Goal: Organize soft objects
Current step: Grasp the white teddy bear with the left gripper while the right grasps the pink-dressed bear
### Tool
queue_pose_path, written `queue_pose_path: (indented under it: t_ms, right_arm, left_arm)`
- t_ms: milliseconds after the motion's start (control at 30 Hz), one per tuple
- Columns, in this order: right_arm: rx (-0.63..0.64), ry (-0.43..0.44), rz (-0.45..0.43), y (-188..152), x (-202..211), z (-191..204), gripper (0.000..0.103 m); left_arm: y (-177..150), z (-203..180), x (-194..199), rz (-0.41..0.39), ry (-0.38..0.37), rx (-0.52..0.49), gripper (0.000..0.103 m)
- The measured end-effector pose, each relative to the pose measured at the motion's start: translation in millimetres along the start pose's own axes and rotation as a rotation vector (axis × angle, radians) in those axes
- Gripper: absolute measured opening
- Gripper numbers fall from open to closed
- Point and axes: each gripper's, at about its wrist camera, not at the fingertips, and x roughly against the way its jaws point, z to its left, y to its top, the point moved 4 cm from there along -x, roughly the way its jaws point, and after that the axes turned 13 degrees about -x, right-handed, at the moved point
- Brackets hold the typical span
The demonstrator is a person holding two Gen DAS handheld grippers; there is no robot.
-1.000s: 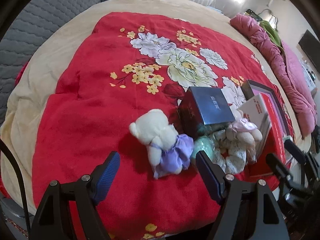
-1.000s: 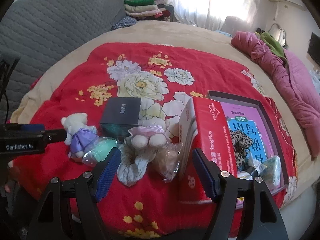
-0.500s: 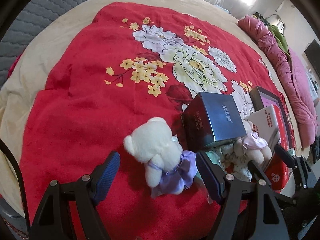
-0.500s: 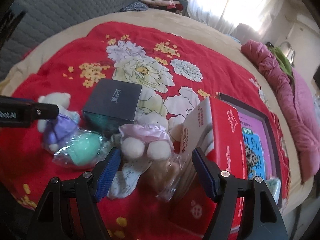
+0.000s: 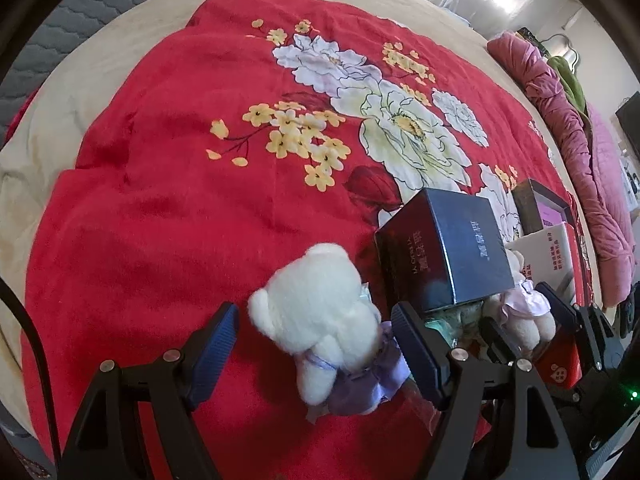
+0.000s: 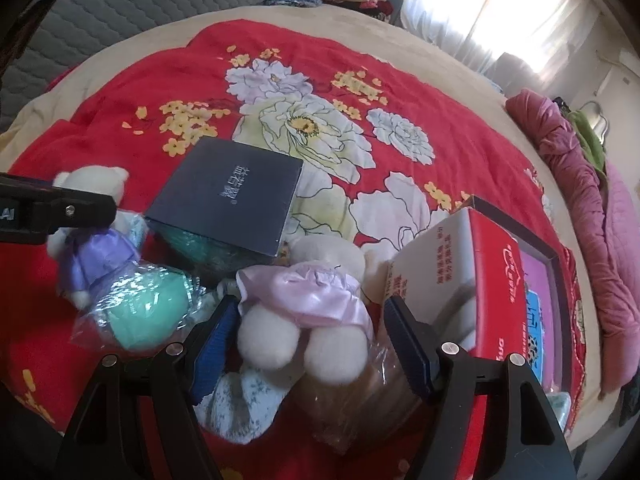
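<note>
Broadly: bed (image 5: 72, 92) under red floral blanket (image 5: 180, 220). Dark box (image 6: 228, 194) and red carton (image 6: 492, 280) stand on blanket amid soft toys. White bear in purple dress (image 5: 332, 328) lies between spread jaws of left gripper (image 5: 316, 344), pads apart from it. Bear in pink dress (image 6: 308, 312) lies between spread jaws of right gripper (image 6: 308, 344), not pinched. Bagged green toy (image 6: 148, 316) just left of it.

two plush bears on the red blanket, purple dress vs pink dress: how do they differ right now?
Dress: the purple-dress bear wears lilac; the pink-dress bear wears pale pink satin.
Place: the purple-dress bear lies left of the dark box; the pink-dress bear lies between that box and the red carton.
Gripper: the open left gripper straddles purple; the open right gripper straddles pink.
Shared: white plush.
</note>
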Motion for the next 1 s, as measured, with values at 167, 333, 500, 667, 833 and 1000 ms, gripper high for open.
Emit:
queue_pose_path:
  t_ms: [167, 333, 500, 667, 833, 1000]
  right_arm:
    - [0.021, 0.001, -0.008, 0.4, -4.9, 3.5, 0.057]
    - [-0.014, 0.025, -0.023, -0.9, 1.8, -3.9, 0.048]
    - [-0.098, 0.076, -0.058, 1.8, 20.6, -18.5, 0.046]
    - [-0.158, 0.121, -0.092, 0.9, 40.5, -29.1, 0.046]
    - [-0.227, 0.174, -0.102, -3.4, 55.2, -38.9, 0.046]
    - [-0.263, 0.202, -0.134, -2.9, 69.1, -43.7, 0.046]
  left_arm:
    - [-1.2, 2.4, -5.9, 0.010, -0.030, 0.024, 0.077]
    - [-4.2, 8.4, -11.5, 0.016, -0.057, 0.064, 0.078]
    - [-8.3, 14.8, -12.5, 0.006, -0.107, 0.108, 0.074]
    - [-8.9, 13.6, -9.4, -0.008, -0.154, 0.118, 0.054]
    - [-9.5, 12.2, -2.7, -0.027, -0.170, 0.105, 0.048]
    - [-13.5, 15.1, 8.1, -0.050, -0.169, 0.101, 0.046]
